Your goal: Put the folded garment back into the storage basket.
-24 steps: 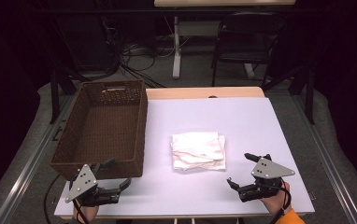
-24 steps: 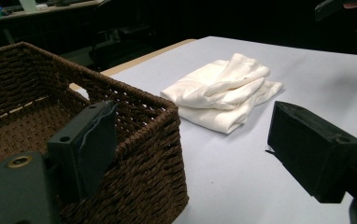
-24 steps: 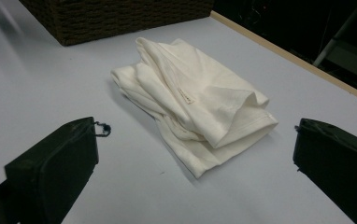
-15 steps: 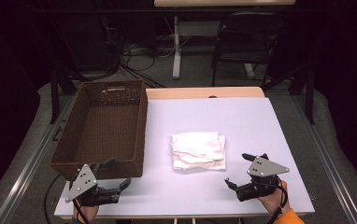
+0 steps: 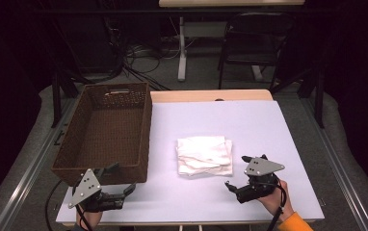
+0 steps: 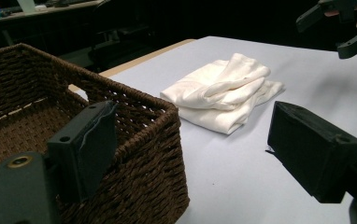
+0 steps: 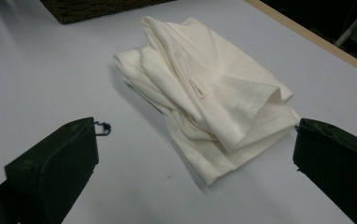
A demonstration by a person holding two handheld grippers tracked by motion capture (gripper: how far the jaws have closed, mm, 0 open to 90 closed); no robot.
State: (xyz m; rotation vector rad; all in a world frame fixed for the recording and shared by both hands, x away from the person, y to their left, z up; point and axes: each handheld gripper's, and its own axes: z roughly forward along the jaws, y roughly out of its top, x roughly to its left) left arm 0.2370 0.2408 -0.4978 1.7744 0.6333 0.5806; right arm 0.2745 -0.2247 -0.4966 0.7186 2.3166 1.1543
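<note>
Just beyond the spread jaws of the right gripper [image 5: 233, 185], near the middle of the pale lilac tabletop [image 5: 269, 125], lies a folded cream-white cloth garment [image 5: 204, 155] with a small sewn label on its upper fold; in the right gripper view the garment [image 7: 209, 98] sits between the two black jaws but apart from both, touched by neither. To the left of the garment stands a dark brown woven wicker basket [image 5: 107, 130], and at the basket's near corner the left gripper [image 5: 123, 179] rests with its jaws wide apart, gripping nothing.
</note>
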